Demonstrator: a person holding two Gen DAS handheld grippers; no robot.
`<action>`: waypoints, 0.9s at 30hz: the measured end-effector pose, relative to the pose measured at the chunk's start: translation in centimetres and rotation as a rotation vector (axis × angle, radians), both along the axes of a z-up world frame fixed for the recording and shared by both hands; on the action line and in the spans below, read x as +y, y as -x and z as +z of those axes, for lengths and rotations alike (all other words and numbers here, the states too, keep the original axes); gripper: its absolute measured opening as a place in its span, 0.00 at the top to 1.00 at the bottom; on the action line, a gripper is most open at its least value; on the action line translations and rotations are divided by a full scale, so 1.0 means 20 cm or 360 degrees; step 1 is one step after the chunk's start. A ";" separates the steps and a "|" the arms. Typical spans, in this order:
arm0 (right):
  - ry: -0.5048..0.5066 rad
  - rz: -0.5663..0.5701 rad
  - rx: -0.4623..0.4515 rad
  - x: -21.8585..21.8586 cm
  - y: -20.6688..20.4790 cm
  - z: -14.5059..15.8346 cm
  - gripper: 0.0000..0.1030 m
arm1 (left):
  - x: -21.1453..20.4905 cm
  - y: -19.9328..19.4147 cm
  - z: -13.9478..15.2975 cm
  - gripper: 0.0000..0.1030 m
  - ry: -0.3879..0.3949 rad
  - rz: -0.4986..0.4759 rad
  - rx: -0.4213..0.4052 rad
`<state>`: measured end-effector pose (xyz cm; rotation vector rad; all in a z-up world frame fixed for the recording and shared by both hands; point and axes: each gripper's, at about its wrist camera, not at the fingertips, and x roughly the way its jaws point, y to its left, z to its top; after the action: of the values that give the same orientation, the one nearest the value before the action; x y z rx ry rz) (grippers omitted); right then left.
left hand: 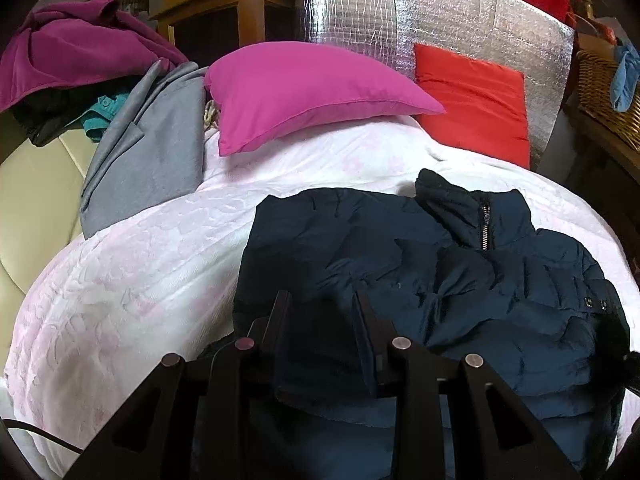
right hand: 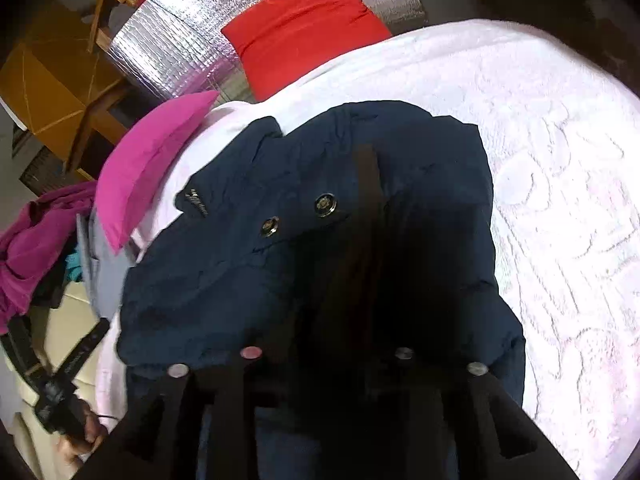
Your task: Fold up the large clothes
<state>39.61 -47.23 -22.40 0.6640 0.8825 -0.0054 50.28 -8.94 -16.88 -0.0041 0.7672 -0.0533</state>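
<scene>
Navy puffer jacket point(left hand: 460, 280) spread on the white-pink bedspread point(left hand: 140, 260), below a magenta pillow point(left hand: 304, 92) and red pillow point(left hand: 476, 108). Left gripper point(left hand: 322, 300) over the jacket's near edge, jaws apart. Right gripper point(right hand: 332, 184) low above 2 snap buttons point(right hand: 325, 205), jaw state impossible to tell; no legible writing on the zipper pull point(left hand: 485, 228).

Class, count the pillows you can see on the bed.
2: a pink pillow at the head of the bed, and a red pillow to its right against the silver panel. Others may be hidden.
</scene>
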 end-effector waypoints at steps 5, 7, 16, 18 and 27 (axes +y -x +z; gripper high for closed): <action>-0.0069 -0.0018 -0.0019 0.00 -0.03 -0.01 0.49 | -0.01 0.00 0.00 0.70 -0.0007 -0.0014 -0.0018; -0.0068 -0.0006 0.0019 0.01 -0.05 -0.05 0.52 | -0.02 0.00 0.01 0.70 -0.0006 -0.0016 -0.0023; 0.0158 -0.0026 -0.0079 0.06 -0.07 0.07 0.75 | -0.01 0.00 0.01 0.70 -0.0003 -0.0019 -0.0028; 0.0176 -0.0022 -0.0086 0.07 -0.10 0.08 0.75 | -0.01 0.00 0.01 0.70 -0.0004 -0.0017 -0.0031; 0.0100 0.0009 0.0037 0.05 -0.12 -0.04 0.75 | -0.01 0.00 0.00 0.70 0.0002 -0.0020 -0.0032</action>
<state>41.96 -46.29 -23.11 0.6036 0.9031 -0.0361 50.26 -9.21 -16.79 0.0000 0.7473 -0.0659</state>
